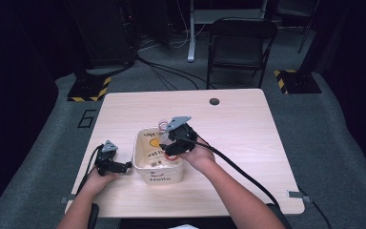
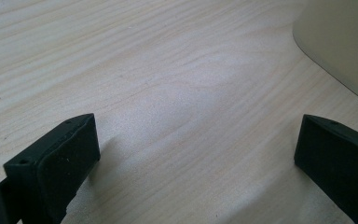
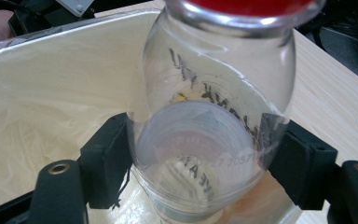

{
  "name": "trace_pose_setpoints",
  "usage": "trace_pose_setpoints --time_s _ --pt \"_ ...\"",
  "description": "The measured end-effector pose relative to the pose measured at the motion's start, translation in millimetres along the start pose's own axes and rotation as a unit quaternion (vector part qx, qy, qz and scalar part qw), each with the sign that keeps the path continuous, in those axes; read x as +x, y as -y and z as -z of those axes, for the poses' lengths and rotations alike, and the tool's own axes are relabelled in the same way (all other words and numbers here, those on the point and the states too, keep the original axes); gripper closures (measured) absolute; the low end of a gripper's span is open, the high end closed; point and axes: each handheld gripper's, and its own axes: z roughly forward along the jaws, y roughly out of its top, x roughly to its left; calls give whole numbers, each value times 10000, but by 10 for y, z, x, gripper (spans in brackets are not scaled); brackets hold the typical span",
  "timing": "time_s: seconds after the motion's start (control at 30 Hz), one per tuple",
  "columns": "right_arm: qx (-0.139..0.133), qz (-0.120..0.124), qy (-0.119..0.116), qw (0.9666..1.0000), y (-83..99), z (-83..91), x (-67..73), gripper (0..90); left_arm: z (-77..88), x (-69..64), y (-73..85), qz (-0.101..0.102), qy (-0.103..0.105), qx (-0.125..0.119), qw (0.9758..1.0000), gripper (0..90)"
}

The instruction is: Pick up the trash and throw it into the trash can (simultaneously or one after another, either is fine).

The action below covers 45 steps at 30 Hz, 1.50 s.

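While the right claw [image 3: 200, 154] squeezes a clear glass bottle [image 3: 214, 116] over the cream tub [image 1: 158, 174] on the table [image 1: 238, 124], the left claw [image 2: 196, 154] rests open beside it, so lifting the bottle out carefully probably comes next.

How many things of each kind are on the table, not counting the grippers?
Bin: 1
Glass bottle with red cap, held over the bin: 1
Total: 2
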Motion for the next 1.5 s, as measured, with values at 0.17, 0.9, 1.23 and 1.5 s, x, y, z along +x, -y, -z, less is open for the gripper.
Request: trace_pose_setpoints --time_s 0.17,0.9,1.23,1.5 --pt "13 -157 -66 9999 -5 27 -39 221 1 4 -1 -27 -6 5 10000 0" --pt "-337 -386 -37 9987 14 388 -80 186 1 5 -1 -33 -5 7 10000 0" --pt "-472 -601 136 9970 189 628 -305 229 1 5 -1 -37 -7 6 10000 0" --pt "-555 -615 274 9962 307 710 -463 296 8 7 -4 -41 7 45 10000 0"
